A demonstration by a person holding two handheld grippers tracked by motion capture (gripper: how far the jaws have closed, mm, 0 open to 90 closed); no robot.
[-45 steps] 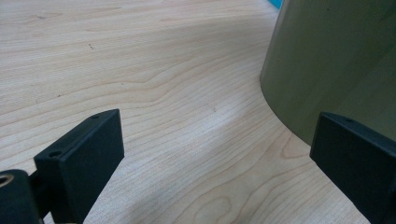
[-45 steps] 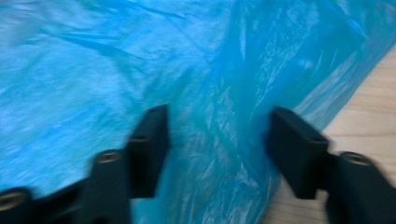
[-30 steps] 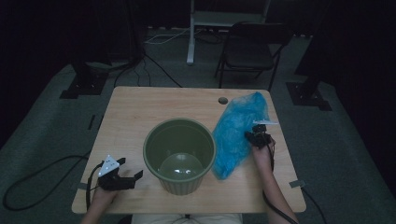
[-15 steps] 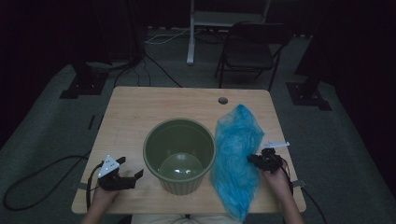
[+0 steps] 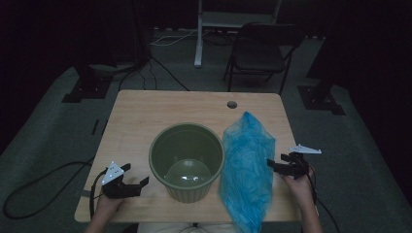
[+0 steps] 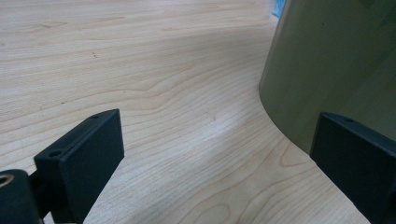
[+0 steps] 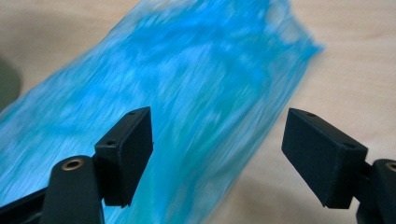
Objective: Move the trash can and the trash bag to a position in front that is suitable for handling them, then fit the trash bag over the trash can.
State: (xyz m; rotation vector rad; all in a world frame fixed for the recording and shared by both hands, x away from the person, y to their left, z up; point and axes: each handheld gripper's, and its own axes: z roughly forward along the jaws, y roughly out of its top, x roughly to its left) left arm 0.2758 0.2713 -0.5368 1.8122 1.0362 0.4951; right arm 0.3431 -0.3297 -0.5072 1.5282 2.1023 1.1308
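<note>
One round olive-green plastic bin [image 5: 187,162] is counted on the light wooden table [image 5: 145,116], and it is taken here as the landmark. One crumpled blue plastic bag [image 5: 247,172] is seen; it lies flat on the table directly to the right of the bin, touching its side, and its near end hangs a little over the table's front edge. Two black two-jaw grippers are counted, one in each hand of the person. The left gripper [image 5: 131,187] is held low at the front left of the bin, near its base, with the forearm entering from the bottom edge of the high view. In the left gripper view its jaws are spread wide and nothing is between them; one jaw stands just beside the curved wall of the bin [image 6: 336,60], and whether it touches the wall cannot be told. The right gripper [image 5: 278,167] is held to the right of the bin, on the far side of the bag from it, at the bag's right edge, with the jaws pointed toward the bin. Its jaws have just been opening and now stand released; in the right gripper view the bag [image 7: 187,93] is seen beyond the jaws, blurred, and it is not pinched.
</note>
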